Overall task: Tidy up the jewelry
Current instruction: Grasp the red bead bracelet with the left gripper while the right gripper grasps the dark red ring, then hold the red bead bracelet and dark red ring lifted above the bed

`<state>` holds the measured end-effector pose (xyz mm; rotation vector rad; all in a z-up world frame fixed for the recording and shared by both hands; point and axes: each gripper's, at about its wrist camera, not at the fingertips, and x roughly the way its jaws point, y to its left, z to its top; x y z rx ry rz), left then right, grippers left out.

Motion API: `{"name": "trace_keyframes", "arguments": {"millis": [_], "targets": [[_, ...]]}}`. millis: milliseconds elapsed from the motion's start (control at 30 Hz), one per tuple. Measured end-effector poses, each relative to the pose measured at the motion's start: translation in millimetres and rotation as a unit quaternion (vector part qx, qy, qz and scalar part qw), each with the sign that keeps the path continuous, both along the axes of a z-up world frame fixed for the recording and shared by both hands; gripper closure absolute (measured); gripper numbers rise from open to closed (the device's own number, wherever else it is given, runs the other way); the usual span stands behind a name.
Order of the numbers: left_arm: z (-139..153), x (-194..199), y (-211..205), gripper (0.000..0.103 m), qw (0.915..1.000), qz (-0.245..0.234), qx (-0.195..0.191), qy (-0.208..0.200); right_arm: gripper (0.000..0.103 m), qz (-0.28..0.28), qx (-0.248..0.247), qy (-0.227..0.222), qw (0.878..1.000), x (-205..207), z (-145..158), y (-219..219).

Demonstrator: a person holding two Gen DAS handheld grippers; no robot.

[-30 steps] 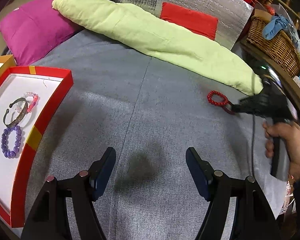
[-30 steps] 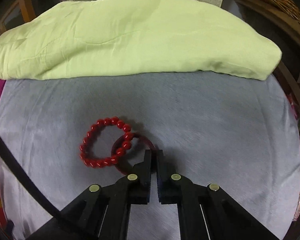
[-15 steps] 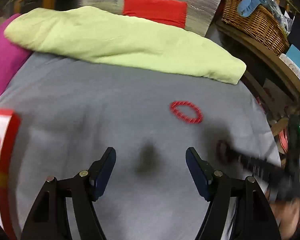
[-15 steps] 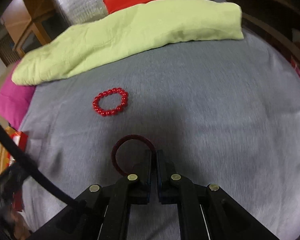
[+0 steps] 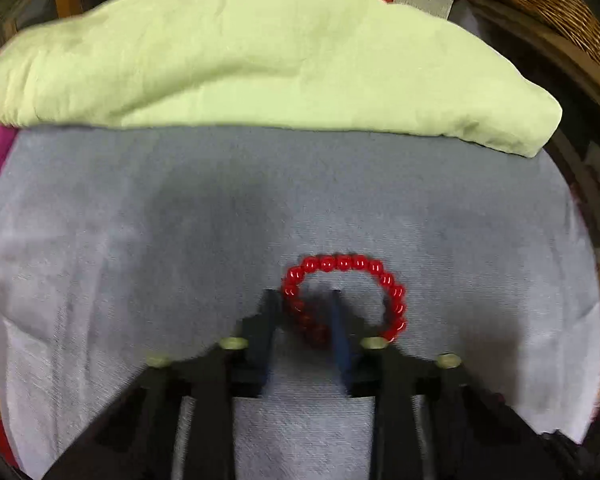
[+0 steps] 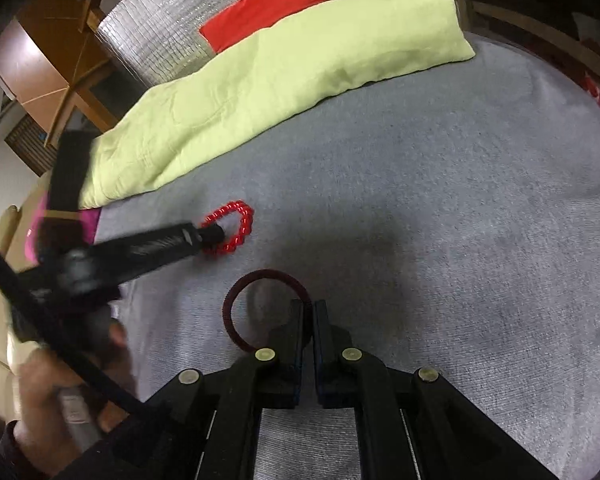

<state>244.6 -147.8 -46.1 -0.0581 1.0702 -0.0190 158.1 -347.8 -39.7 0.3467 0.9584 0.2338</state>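
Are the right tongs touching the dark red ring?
Touching: the right wrist view shows the right tongs shut on the dark red ring's rim.

The left gripper [image 5: 302, 312] is motion-blurred, and its fingers hide the near side of the red bead bracelet [image 5: 352, 276]. The right gripper [image 6: 309, 312] covers part of the dark bangle [image 6: 256, 280].

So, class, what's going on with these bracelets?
A person works a pair of tongs in each hand over a grey cloth. The left tongs are closing on the red bead bracelet, one side of it between the fingers. The right tongs are shut on a dark red bangle. A green cushion lies behind.
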Motion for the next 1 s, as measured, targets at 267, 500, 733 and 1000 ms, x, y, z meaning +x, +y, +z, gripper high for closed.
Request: {"name": "trace_keyframes", "arguments": {"millis": [267, 500, 733, 1000], "targets": [[11, -53, 33, 0.094, 0.9991, -0.022, -0.023, -0.028, 0.098, -0.004, 0.025, -0.004, 1.0, 0, 2, -6], [30, -122, 78, 0.094, 0.9969, -0.021, -0.026, -0.071, 0.098, 0.004, 0.024, -0.02, 0.999, -6, 8, 3], [30, -169, 117, 0.094, 0.995, -0.015, -0.046, -0.088, 0.098, 0.01, 0.03, -0.028, 0.999, -29, 16, 20], [35, -197, 138, 0.094, 0.9909, -0.015, -0.062, -0.119, 0.098, 0.028, 0.033, -0.025, 0.999, -71, 10, 45]]}}
